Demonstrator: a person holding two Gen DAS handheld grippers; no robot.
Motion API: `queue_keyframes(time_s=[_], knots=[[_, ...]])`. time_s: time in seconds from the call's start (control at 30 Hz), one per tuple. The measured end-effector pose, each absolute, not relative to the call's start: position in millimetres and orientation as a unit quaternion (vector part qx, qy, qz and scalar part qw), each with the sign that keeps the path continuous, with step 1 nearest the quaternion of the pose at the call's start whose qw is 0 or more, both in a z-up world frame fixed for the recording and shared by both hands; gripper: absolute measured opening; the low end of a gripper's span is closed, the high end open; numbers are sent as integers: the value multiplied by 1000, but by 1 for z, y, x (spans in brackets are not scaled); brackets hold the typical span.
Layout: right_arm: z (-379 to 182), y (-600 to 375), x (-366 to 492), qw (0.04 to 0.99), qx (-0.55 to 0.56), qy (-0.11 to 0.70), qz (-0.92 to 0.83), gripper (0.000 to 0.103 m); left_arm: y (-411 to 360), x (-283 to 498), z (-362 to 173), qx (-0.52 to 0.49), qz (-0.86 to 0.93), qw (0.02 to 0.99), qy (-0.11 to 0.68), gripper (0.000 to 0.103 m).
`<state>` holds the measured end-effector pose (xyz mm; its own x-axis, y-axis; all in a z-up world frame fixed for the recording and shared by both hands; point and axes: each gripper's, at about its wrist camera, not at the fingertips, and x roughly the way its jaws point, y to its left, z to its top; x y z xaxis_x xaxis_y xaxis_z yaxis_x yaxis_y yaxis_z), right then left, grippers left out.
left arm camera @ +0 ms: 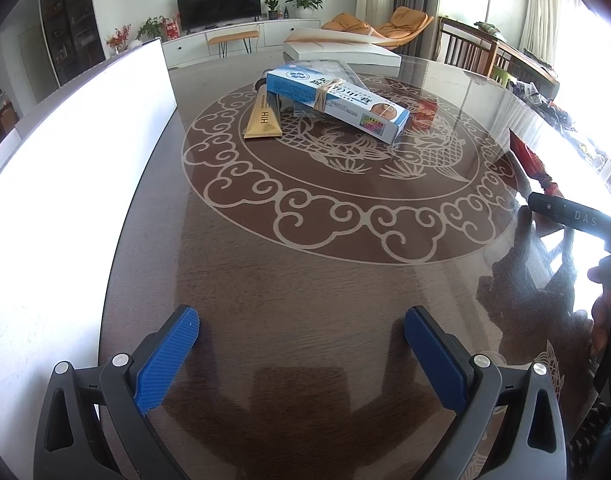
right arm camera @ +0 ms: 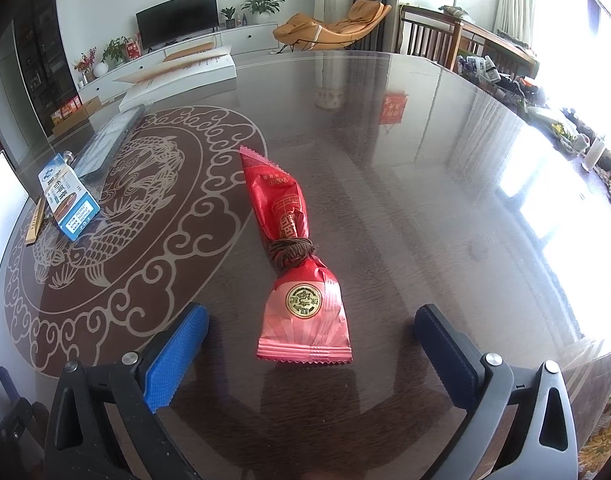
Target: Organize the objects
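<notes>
Right gripper [right arm camera: 311,330] spread wide, the red packet [right arm camera: 295,264] lying on the glass table [right arm camera: 445,160] just ahead between its fingers; left gripper [left arm camera: 301,330] equally open, blue box [left arm camera: 337,100] well ahead. Risk: that slick wrapper skidding on glass if pinched off-centre.

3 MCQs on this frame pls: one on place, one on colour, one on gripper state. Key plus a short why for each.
1. Where does the blue-white box lie?
A. propped on the gold tube
B. between the right gripper's fingers
C. inside the white bin

2. What colour is the tied packet?
A. green
B. red
C. black

3. How is the right gripper set?
A. shut on the packet
B. shut, empty
C. open, one finger on each side of the packet's near end

Key: 1 A, the box's end rests over the tube; 2 B, red wrapper with a gold seal; 3 C, a gap shows on both sides.
</notes>
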<state>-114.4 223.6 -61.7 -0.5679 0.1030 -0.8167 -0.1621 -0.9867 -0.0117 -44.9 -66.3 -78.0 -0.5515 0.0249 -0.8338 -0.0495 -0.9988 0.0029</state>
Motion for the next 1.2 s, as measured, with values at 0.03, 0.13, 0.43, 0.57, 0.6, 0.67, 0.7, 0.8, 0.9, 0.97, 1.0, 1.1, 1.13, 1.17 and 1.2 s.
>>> queue_keyframes(time_s=[0.03,0.13,0.43,0.57,0.6,0.67,0.7,0.8,0.9,0.97,1.0,1.1,1.13,1.17,1.2], knots=[[-61,223,-115,74,-459,32,885,103,-66,-49,-77,-478,878,20,2,103],[-61,223,-115,74,-459,32,885,103,-67,-64,-66,-470,879,48,-71,103],[-62,223,-115,74,-459,32,885,103,-33,-178,-25,-423,900,17,-102,103],[-62,223,-115,74,-459,32,885,103,-20,-230,-41,-459,881,-10,-115,103],[-62,223,-115,74,-459,32,885,103,-17,-238,-46,-467,877,-15,-113,103],[-62,222,-115,73,-459,32,885,103,-12,-247,-57,-481,871,-28,-99,103],[-62,223,-115,73,-459,32,885,103,-10,-250,-61,-484,870,-32,-89,103],[-62,223,-115,73,-459,32,885,103,-6,-244,-66,-474,878,-31,-52,63],[-62,223,-115,73,-459,32,885,103,-12,-219,-63,-458,888,-2,-34,41],[-62,223,-115,73,-459,32,885,103,-16,-191,-63,-460,887,28,-26,41],[-62,223,-115,73,-459,32,885,103,-18,-174,-64,-463,885,41,-19,41],[-62,223,-115,73,-459,32,885,103,-27,-111,-65,-474,878,71,-2,41],[-62,223,-115,73,-459,32,885,103,-32,-90,-64,-473,878,78,-5,41],[-62,223,-115,73,-459,32,885,103,-36,-73,-63,-474,877,81,-8,41],[-62,223,-115,73,-459,32,885,103,-42,-59,-62,-474,877,82,-13,42]])
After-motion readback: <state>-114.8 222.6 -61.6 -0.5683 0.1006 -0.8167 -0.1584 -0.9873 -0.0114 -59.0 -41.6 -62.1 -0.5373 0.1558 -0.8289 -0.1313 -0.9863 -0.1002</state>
